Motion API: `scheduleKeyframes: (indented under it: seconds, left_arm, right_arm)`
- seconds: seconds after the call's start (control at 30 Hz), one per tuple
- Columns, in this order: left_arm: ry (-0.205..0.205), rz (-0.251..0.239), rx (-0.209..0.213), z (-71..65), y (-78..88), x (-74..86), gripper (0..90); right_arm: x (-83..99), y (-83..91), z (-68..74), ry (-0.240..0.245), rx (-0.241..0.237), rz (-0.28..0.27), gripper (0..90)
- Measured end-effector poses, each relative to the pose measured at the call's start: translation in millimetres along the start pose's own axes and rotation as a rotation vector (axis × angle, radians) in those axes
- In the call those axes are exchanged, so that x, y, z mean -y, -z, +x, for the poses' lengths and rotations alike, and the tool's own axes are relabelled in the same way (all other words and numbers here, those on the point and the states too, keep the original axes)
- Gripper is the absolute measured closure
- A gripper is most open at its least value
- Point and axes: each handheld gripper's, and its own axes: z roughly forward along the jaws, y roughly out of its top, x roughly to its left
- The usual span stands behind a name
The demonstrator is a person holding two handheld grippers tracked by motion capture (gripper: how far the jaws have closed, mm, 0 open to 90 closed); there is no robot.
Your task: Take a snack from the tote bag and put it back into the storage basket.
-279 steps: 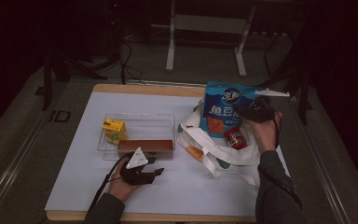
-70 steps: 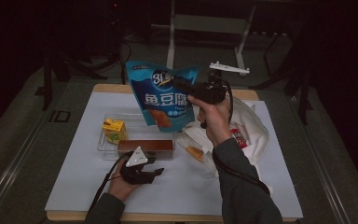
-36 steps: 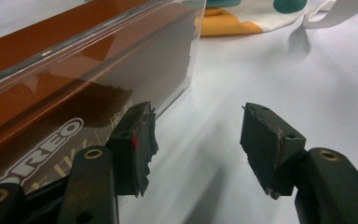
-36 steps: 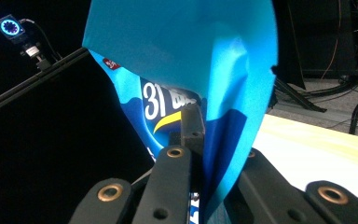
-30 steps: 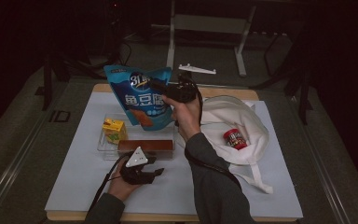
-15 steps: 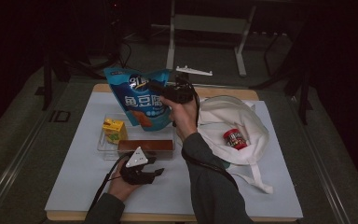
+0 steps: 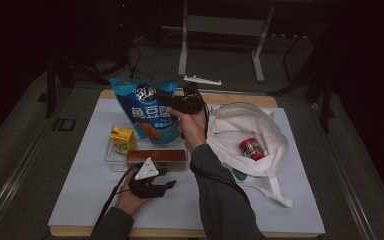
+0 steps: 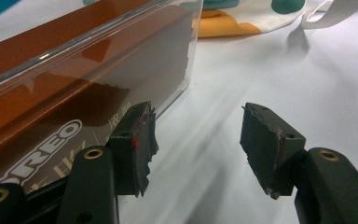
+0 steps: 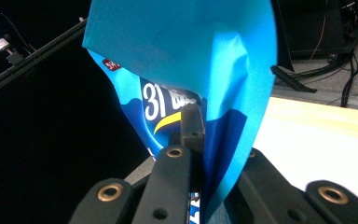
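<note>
My right gripper (image 7: 179, 104) is shut on the top edge of a blue snack bag (image 7: 147, 112), which hangs upright over the back of a clear plastic bin (image 7: 111, 159). In the right gripper view the blue snack bag (image 9: 191, 60) is pinched between the jaws of the right gripper (image 9: 197, 135). The bin holds a yellow juice carton (image 7: 122, 139) and a brown Oreo box (image 7: 156, 157). My left gripper (image 7: 168, 184) rests on the table in front of the bin. In its own view the left gripper (image 8: 198, 142) is open beside the bin's wall (image 8: 121, 56), holding nothing.
A white tote bag (image 7: 250, 127) lies open on the right half of the table with a red can (image 7: 251, 148) inside. Its printed cloth and strap (image 8: 261, 14) reach toward the bin. A white mat (image 7: 80, 175) covers the tabletop.
The right hand has carried the blue bag from the tote bag leftwards over the bin, and in the last second lowered it a little. The left gripper has stayed put.
</note>
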Motion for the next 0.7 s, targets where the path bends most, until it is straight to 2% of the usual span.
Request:
scheduleKeyframes:
  seconds: [0.23, 0.5, 0.7]
  left_arm:
    - [0.000, -0.003, -0.001, -0.2, 0.2, 0.1, 43.8]
    - [-0.004, -0.002, -0.001, -0.4, 0.3, 0.1, 43.9]
    - [-0.008, -0.003, -0.002, -0.6, 0.3, 0.1, 43.9]
  right_arm:
    - [8.4, -7.8, -4.0, -0.002, 0.007, 0.018, 89.8]
    - [17.5, -14.7, -10.7, -0.030, 0.020, 0.021, 89.8]
    - [23.4, -19.6, -14.7, -0.016, 0.035, 0.024, 89.9]
